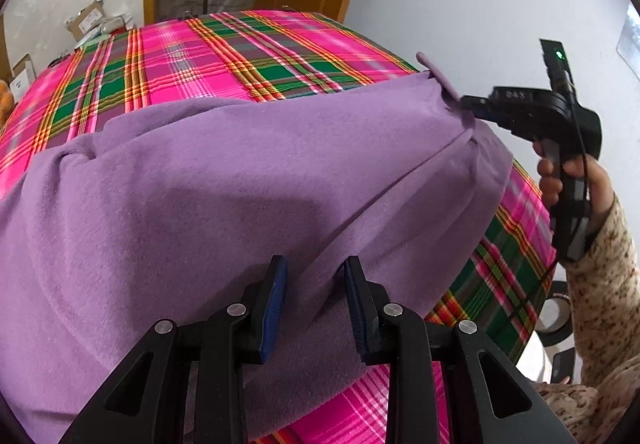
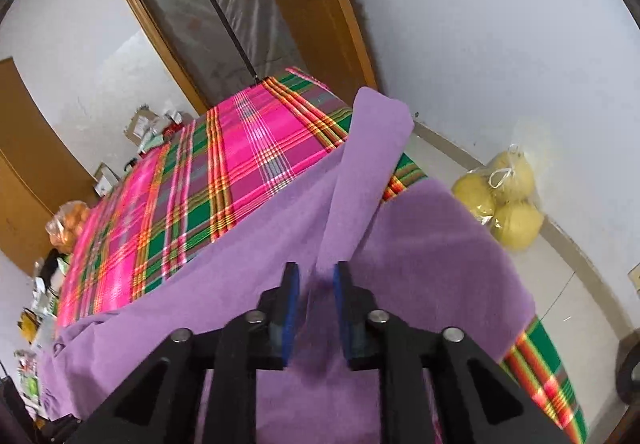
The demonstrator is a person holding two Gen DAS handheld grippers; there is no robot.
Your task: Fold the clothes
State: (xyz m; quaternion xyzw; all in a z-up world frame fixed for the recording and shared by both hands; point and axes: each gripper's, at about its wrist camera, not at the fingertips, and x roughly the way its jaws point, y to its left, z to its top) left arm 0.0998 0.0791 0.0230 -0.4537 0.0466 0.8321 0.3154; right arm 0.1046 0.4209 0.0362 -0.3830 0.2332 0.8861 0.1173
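Fabric fills the bottom of both views: the purple garment (image 1: 248, 179) lies spread over the plaid bedcover (image 1: 224, 55), its long run going from lower left to upper right in the left wrist frame. Nearest, the left gripper (image 1: 316, 304) stands at a middling gap, with a ridge of the purple cloth rising between the blue pads; whether they pinch it or just straddle it, I cannot tell. Over in the right wrist view, the right gripper (image 2: 316, 304) sits narrow but parted, a fold of the same garment (image 2: 420, 244) in the slot, the pads not visibly pressing. Farther up, a purple strip (image 2: 372, 147) climbs from those jaws toward the frame's upper middle. Seen from the left wrist, that right tool sits at the garment's far upper-right corner (image 1: 452, 99), so the right hand (image 1: 560, 179) looks nearer the end to carry over.
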